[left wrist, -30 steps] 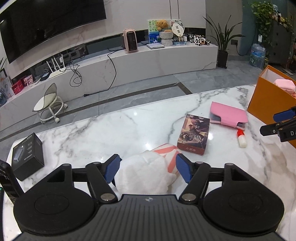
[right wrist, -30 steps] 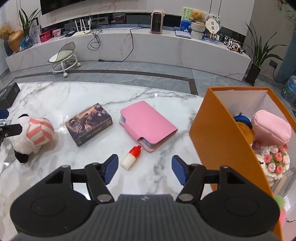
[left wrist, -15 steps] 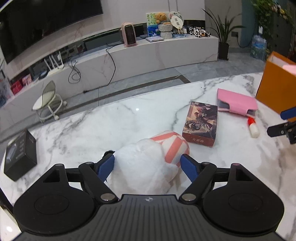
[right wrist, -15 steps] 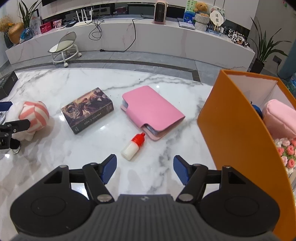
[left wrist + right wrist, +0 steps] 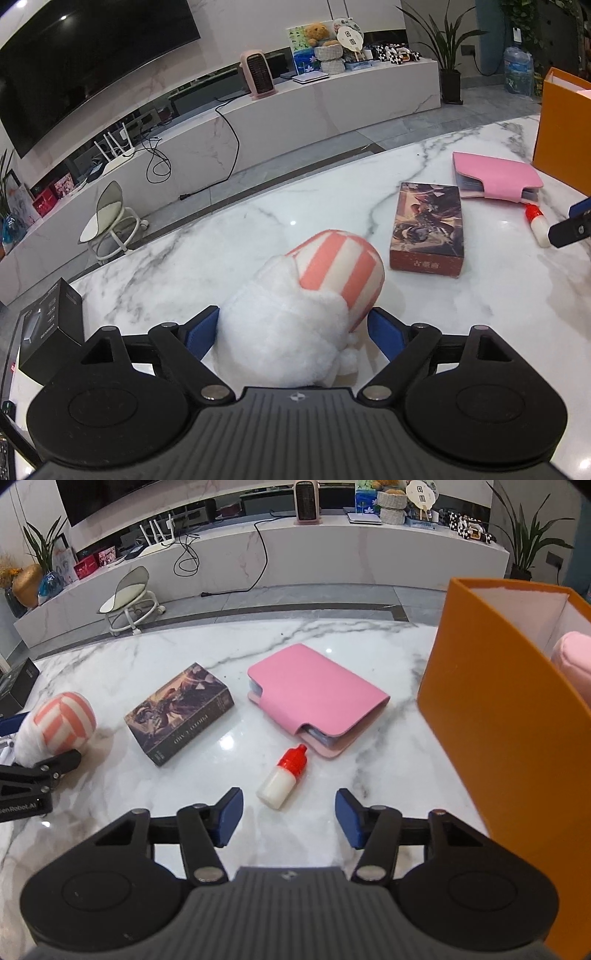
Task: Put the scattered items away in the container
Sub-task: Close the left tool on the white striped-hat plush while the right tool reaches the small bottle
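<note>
On the marble table (image 5: 110, 672), the scattered items lie between the two grippers and the container. Left gripper (image 5: 293, 330): jaws spread wide, having just been opening, with the plush toy (image 5: 310, 302) between the blue pads; the left pad sits against the white fur, the right pad stands just clear of the striped end, so no squeeze is evident. The toy's underside and near end are hidden behind the gripper body, and its form cannot be made out beyond white fluff and a pink-and-white striped part. Right gripper (image 5: 289, 818): jaws at a middling gap, having just been closing, empty, with the small red-capped bottle (image 5: 282, 777) lying just beyond the fingertips and not touched. Beside the bottle lie the pink wallet (image 5: 317, 698) and, to its left, the illustrated box (image 5: 181, 712); the print on the box spine is too blurred to read fully. Orange container (image 5: 491, 731): stands at the right edge of the table, cut off by the frame; only a pink soft item (image 5: 574, 661) shows inside, the rest of the contents being hidden by the near wall. A black box (image 5: 50, 328) sits at the table's left corner, partly cut off. Surface: white marble with grey veins, glossy, with lamp reflections. Room: a long white media bench (image 5: 332, 99) carrying a pink heater (image 5: 258, 74), a dark curved screen (image 5: 85, 62) above, a low stool (image 5: 110, 221) on the grey tiled floor, and potted plants at the sides.
</note>
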`<action>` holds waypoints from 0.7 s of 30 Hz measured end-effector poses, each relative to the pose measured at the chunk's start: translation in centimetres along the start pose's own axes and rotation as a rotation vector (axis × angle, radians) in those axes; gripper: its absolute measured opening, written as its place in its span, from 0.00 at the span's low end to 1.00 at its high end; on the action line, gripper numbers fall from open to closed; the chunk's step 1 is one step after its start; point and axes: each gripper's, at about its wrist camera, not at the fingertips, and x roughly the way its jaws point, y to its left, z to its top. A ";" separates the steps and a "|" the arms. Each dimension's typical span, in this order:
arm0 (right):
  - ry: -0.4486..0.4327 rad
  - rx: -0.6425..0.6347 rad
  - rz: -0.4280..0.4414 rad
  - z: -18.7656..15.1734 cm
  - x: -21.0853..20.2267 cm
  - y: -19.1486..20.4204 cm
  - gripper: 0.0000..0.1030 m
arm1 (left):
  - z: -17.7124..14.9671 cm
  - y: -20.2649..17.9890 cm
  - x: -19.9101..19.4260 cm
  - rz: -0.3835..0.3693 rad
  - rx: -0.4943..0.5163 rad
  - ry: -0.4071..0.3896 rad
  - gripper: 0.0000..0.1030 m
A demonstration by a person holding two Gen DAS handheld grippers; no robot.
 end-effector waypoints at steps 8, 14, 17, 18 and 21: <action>-0.020 0.036 0.005 0.0 1.4 -0.4 0.51 | 0.2 0.4 0.6 -0.002 -0.016 -0.011 0.97; -0.058 0.010 0.004 0.0 1.9 0.1 0.49 | 0.2 0.3 1.0 0.007 -0.009 -0.013 0.97; -0.075 -0.026 -0.009 -0.1 2.1 0.5 0.47 | 0.2 0.4 1.1 0.006 -0.009 -0.015 0.96; -0.079 -0.042 -0.016 -0.2 2.1 0.7 0.47 | 0.2 0.5 1.1 0.004 -0.009 -0.016 0.96; -0.088 -0.084 -0.035 -0.3 2.2 1.3 0.41 | 0.1 0.8 1.2 -0.002 -0.017 -0.020 0.93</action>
